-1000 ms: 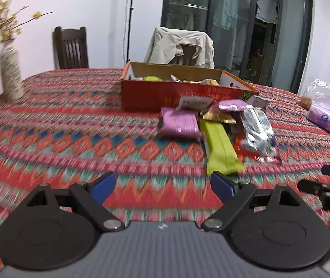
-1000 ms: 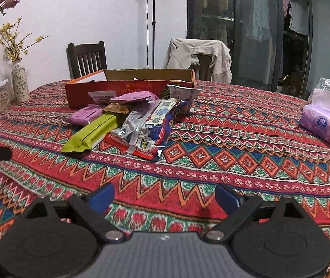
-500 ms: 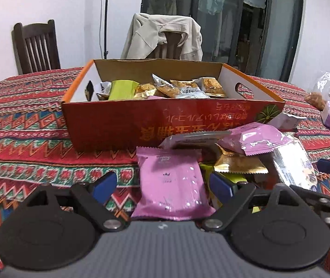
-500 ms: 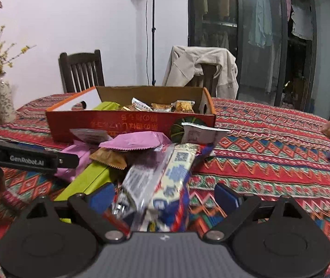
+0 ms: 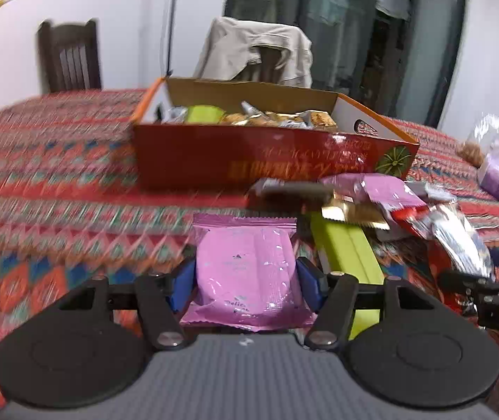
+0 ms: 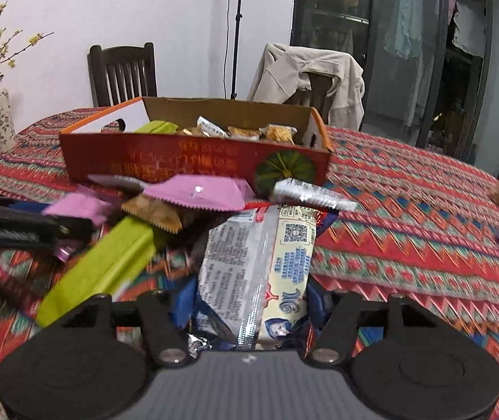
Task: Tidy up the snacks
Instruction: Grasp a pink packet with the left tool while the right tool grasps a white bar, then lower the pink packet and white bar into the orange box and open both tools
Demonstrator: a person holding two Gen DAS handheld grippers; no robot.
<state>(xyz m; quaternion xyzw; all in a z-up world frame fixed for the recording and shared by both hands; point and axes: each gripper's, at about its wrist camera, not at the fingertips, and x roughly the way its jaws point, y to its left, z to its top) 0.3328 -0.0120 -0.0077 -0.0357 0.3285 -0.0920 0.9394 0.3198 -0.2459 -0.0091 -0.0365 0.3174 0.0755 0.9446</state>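
Both pairs of jaws are clamped on packets. Our left gripper (image 5: pixel 246 285) pinches a pink snack packet (image 5: pixel 246 273) by its two sides, its blue fingertips (image 5: pixel 183 285) pressed against the wrapper. Our right gripper (image 6: pixel 249 302) grasps a silver-and-white wrapped snack (image 6: pixel 256 266) lengthwise. Both packets belong to a loose pile lying on the patterned tablecloth (image 6: pixel 407 217) just in front of the red cardboard box (image 6: pixel 193 157), whose long side faces us. That box already holds several wrapped snacks. Beside the gripped packets lie a long green packet (image 6: pixel 106 266), another pink packet (image 6: pixel 193 192) and a gold one (image 5: pixel 351 215).
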